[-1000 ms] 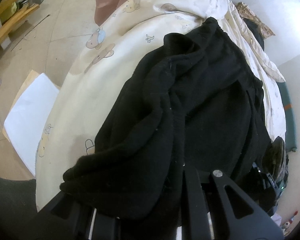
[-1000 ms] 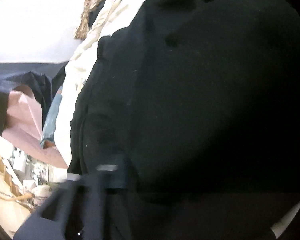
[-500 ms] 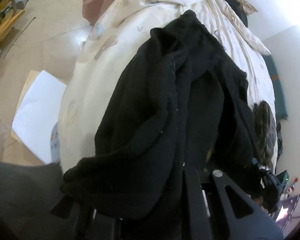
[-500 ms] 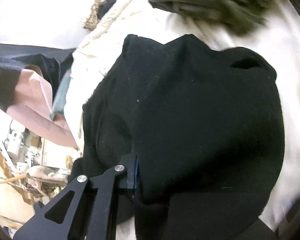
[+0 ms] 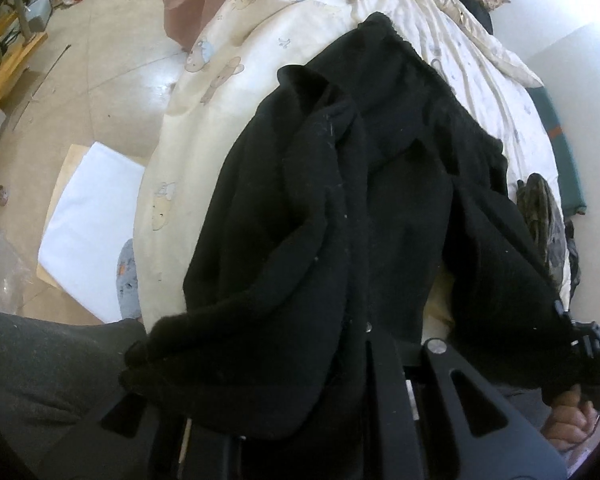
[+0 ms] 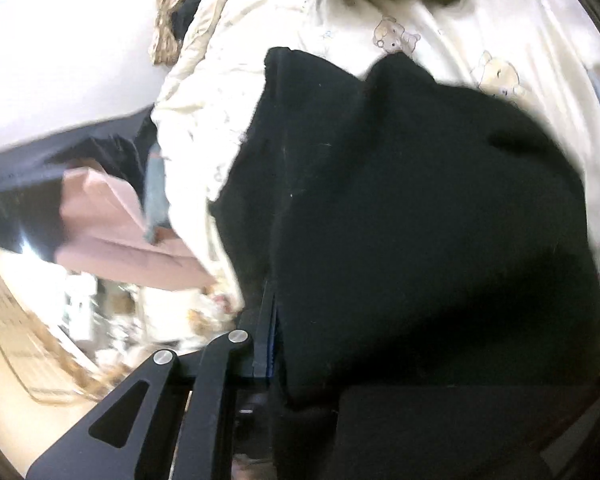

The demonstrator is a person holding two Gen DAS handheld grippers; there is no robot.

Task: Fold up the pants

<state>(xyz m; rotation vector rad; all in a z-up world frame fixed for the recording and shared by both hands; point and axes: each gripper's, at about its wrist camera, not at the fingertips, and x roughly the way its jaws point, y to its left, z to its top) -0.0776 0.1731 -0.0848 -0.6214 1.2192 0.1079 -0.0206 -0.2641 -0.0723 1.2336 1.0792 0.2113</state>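
- Pants (image 5: pixel 340 220), black and fleecy, lie bunched along the cream bedspread (image 5: pixel 204 128), their far end nearest the crumpled quilt; a second ago they filled the right view, now the bear-print cover shows beyond them.
- Left hand-held gripper (image 5: pixel 364 364) stays clamped on the near edge.
- Right hand-held gripper (image 6: pixel 274 344) stays clenched on another edge, drawn away from the left one.
- Judgement: the cloth is being spread, so folding proper has not begun.

Both wrist views close over pants (image 5: pixel 340 220)
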